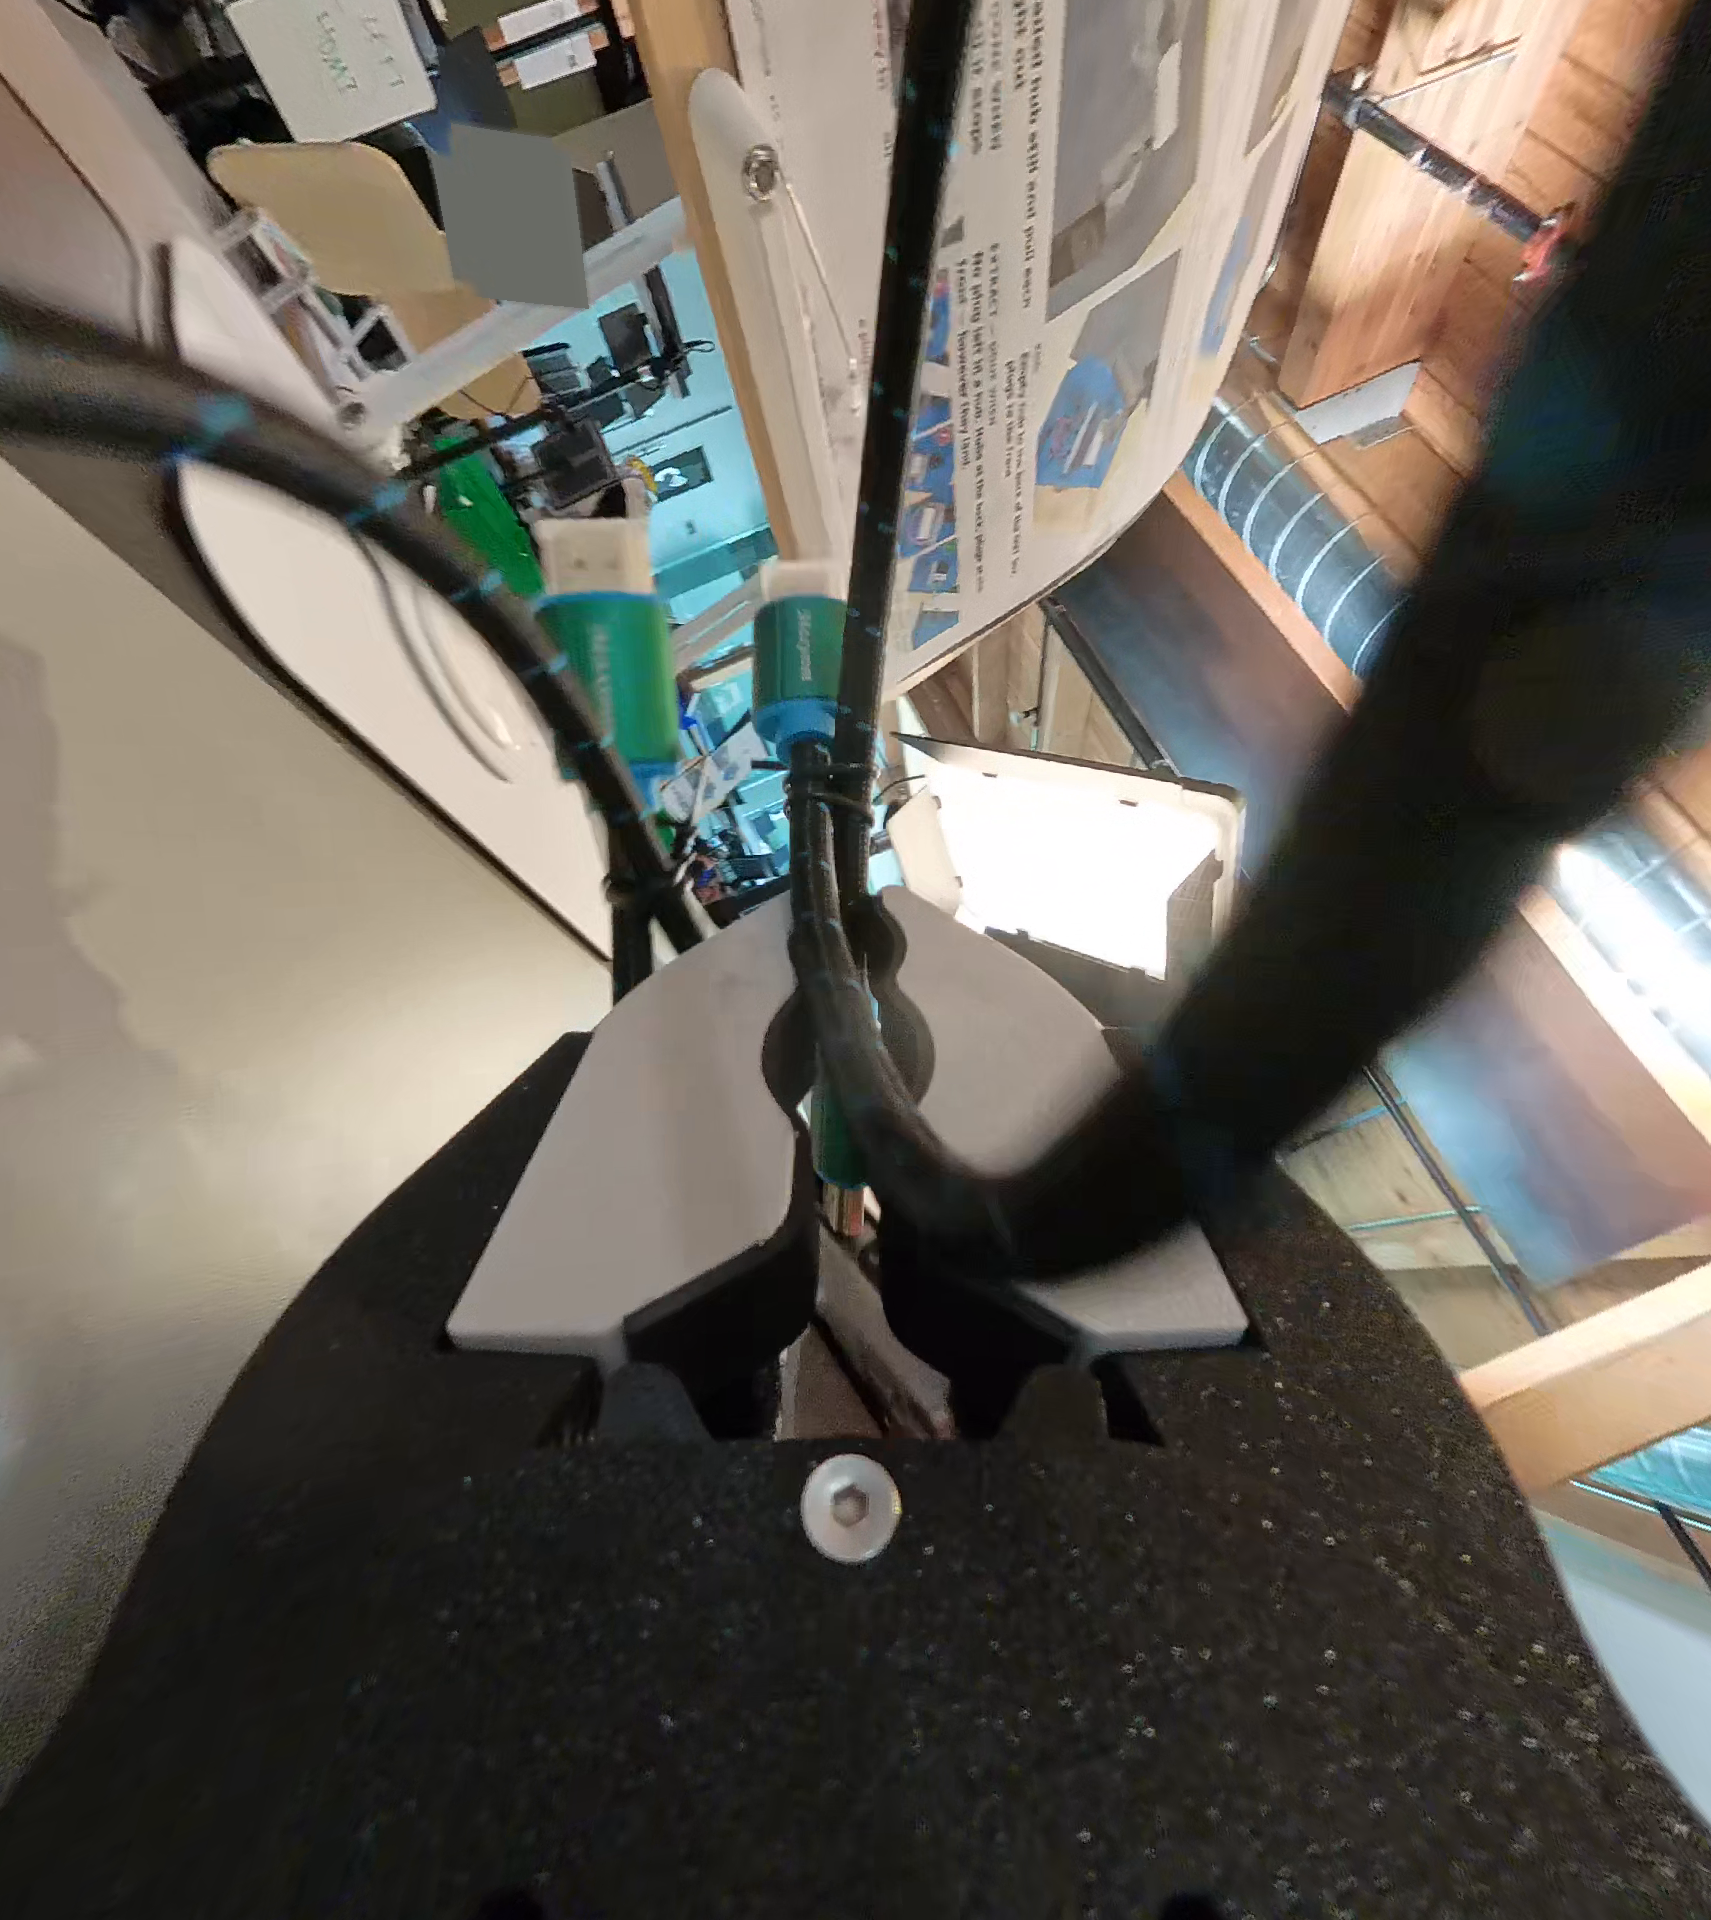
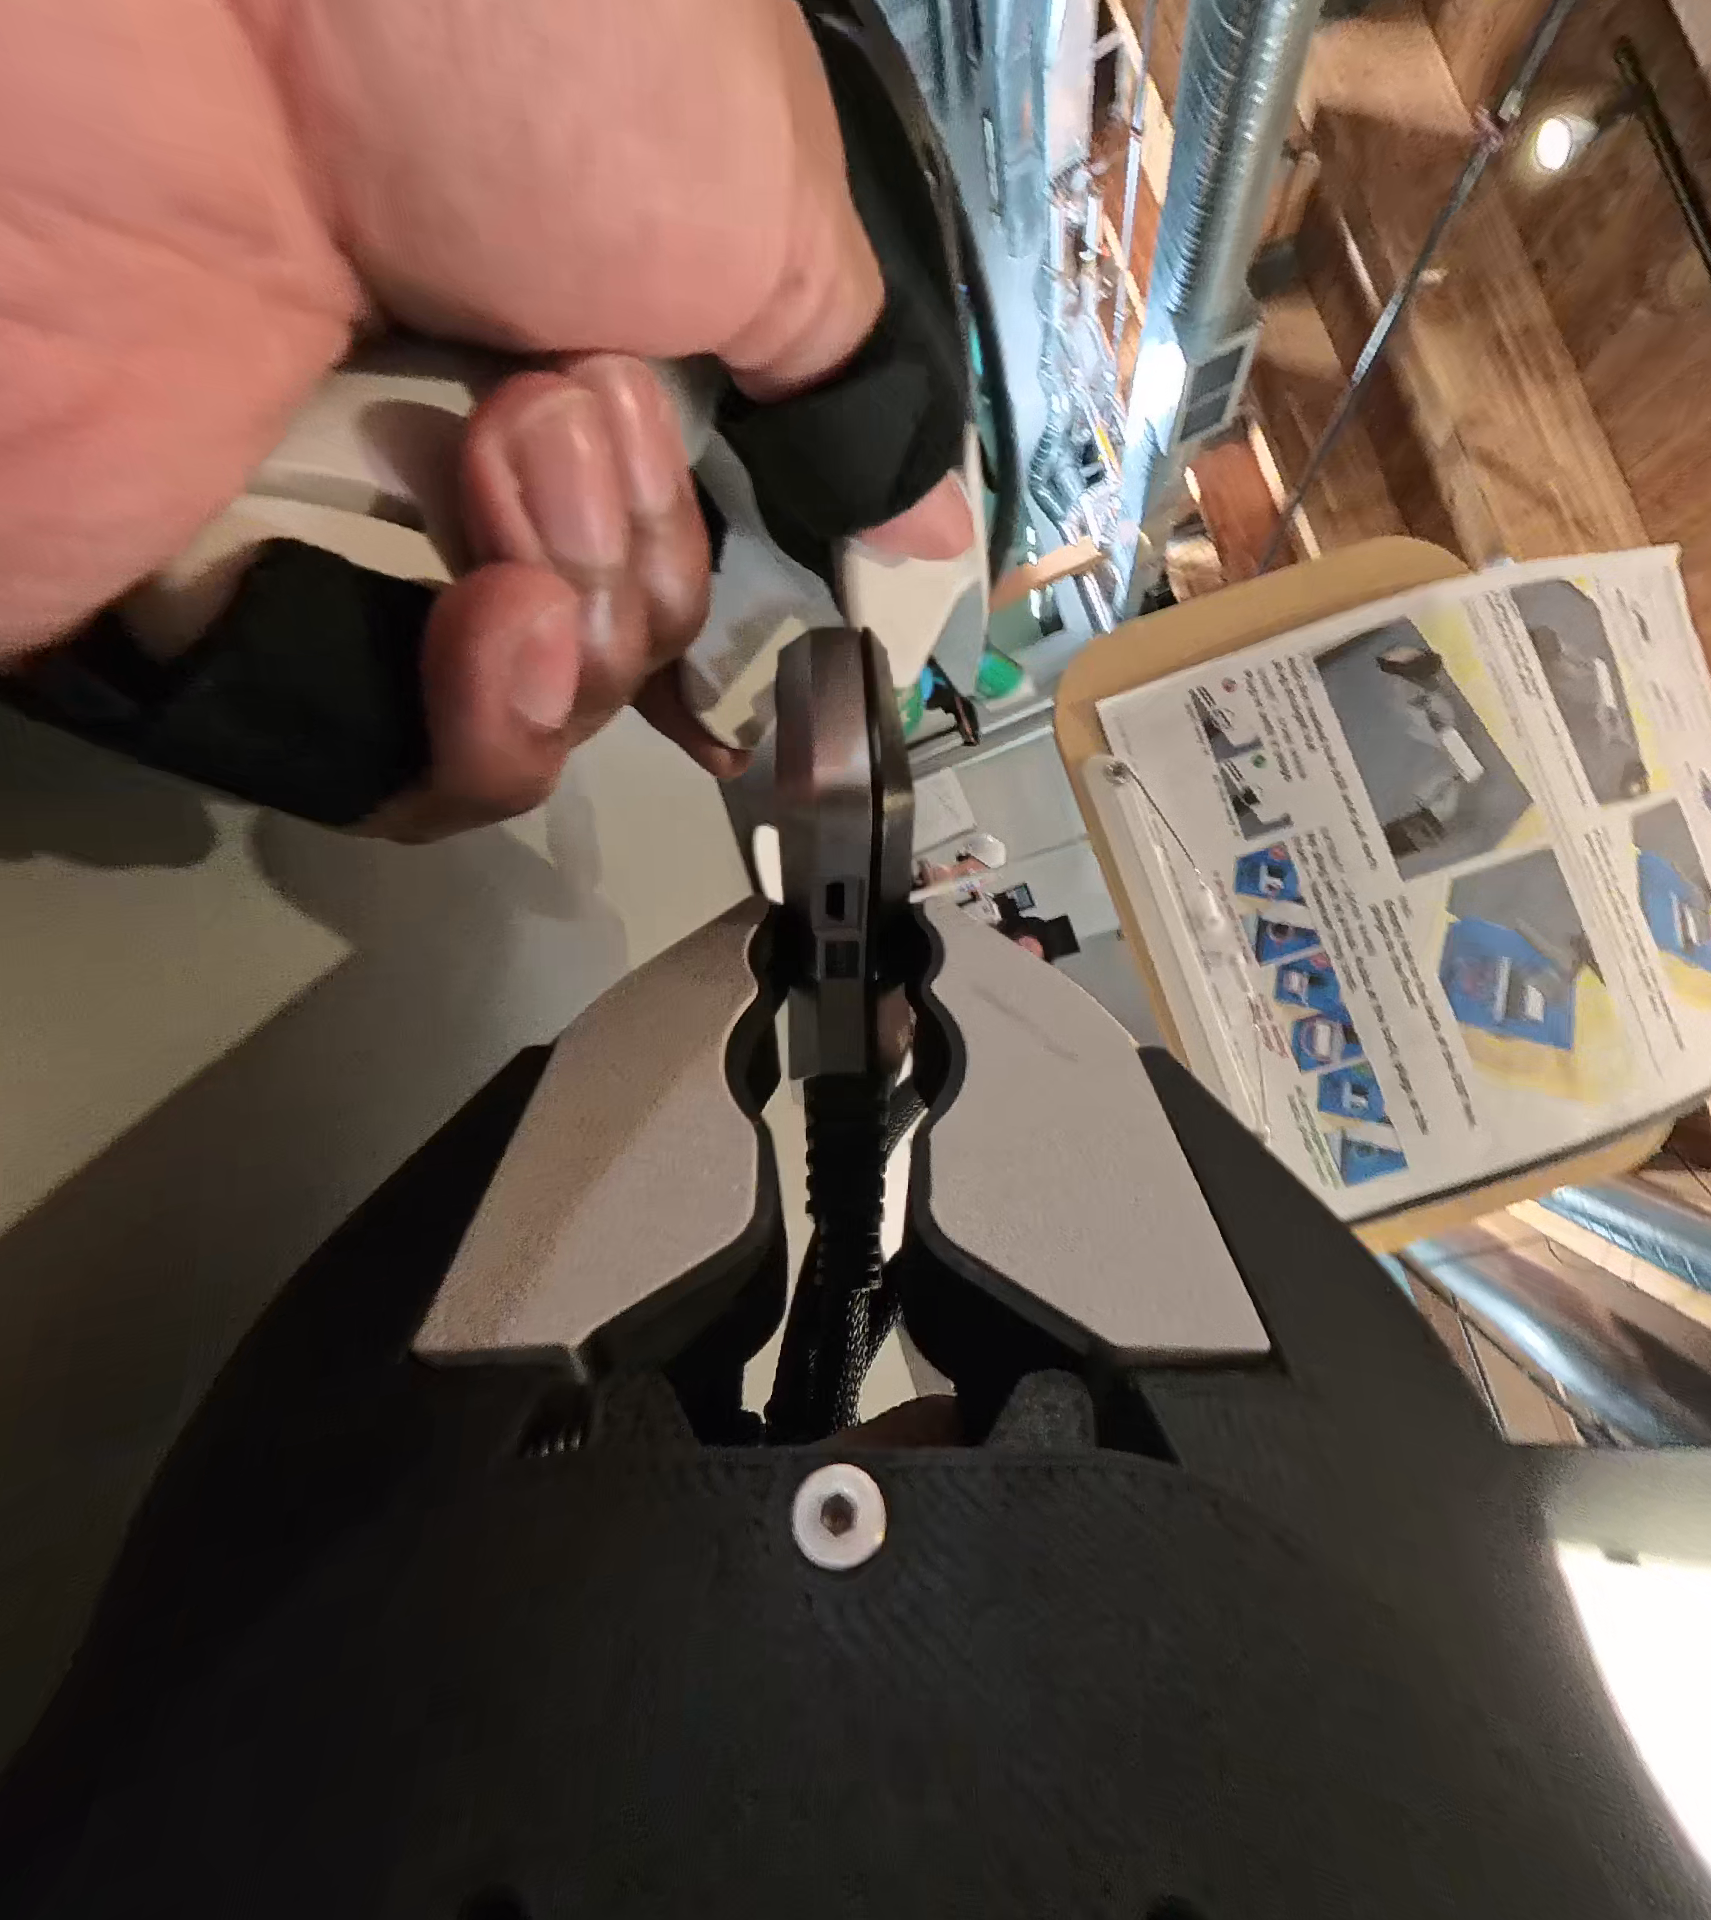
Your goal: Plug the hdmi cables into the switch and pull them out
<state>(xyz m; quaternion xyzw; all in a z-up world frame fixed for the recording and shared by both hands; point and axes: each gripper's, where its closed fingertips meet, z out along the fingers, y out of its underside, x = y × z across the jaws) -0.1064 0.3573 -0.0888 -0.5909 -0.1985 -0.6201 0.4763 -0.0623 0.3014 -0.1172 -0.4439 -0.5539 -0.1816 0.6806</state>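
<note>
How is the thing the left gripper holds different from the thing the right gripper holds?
The left gripper pinches thin, bendy black braided cables that end in green plugs. The right gripper clamps a stiff, flat dark grey hub with small ports. The cables are a bundle; the hub is a single piece. Both are gripped firmly.

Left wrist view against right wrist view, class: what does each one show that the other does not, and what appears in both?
Only the left wrist view shows the left gripper clamped on black braided cables, with green plugs beyond. Only the right wrist view shows the right gripper closed on a dark grey hub, and a gloved hand. Both show the instruction sheet on its board.
</note>
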